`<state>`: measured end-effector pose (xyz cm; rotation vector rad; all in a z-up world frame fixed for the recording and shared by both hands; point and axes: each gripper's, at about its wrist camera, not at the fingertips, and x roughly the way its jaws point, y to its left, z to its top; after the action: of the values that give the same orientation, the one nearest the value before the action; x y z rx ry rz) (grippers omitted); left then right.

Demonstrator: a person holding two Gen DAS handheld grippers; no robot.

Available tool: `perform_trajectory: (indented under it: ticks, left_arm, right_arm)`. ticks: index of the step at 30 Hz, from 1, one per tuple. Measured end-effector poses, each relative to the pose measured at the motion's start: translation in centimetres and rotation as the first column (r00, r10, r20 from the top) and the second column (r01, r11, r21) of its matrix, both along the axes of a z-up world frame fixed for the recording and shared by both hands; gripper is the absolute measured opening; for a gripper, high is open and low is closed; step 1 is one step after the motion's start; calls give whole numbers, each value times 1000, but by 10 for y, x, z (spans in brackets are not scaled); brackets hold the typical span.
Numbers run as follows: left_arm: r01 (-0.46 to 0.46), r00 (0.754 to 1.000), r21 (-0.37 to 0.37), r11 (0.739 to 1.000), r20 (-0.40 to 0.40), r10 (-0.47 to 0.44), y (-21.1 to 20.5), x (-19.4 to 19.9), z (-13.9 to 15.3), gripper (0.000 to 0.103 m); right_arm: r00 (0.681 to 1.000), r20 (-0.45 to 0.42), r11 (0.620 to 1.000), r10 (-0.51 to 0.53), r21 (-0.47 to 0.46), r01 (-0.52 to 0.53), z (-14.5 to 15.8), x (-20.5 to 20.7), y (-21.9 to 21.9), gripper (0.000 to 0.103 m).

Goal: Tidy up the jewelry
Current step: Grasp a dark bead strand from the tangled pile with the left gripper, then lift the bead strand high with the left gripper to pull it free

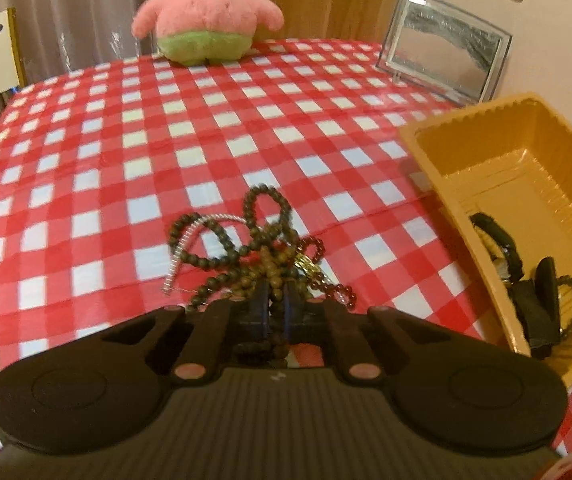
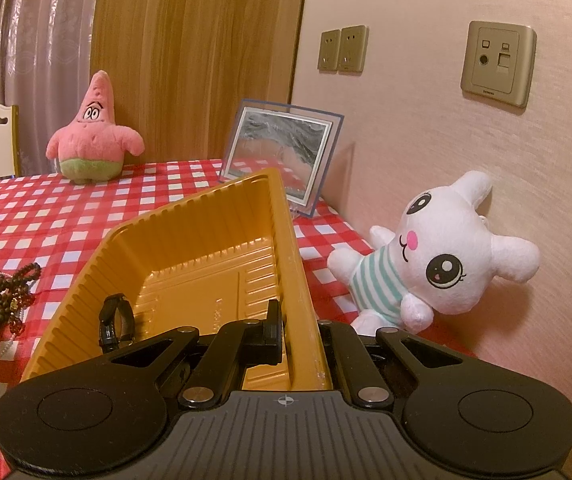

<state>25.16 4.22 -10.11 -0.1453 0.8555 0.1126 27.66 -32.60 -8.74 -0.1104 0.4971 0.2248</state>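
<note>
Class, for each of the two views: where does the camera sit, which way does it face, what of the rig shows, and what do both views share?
Left wrist: behind the left tool, angled down at tangled bead strands it pinches.
Right wrist: behind the right tool, clamped on the orange tray wall, facing the wall.
Shared: tray, beads, pink star plush, glass frame, checkered tablecloth.

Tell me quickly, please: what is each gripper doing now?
Left gripper: closed on the bead strands.
Right gripper: closed on the side wall of the yellow tray.
</note>
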Motion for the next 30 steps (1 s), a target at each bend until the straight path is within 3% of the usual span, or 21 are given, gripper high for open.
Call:
perform_trajectory:
  ticks: [12,19,30]
  left_arm:
    - [-37,989,11,999,144,35,30,-41,71,6]
    - [-30,969,25,999,245,23,33,-57,118,6]
    - [23,933,34,999,357,-34,21,-71,168,6]
  right_arm:
    - [1000,2,1000,1,1,-1,-1,-1,1,4]
    - [1000,5,1000,1,3,-1,-1,-1,2,4]
    - [1000,14,1000,2,9,-2,0,-2,3,4]
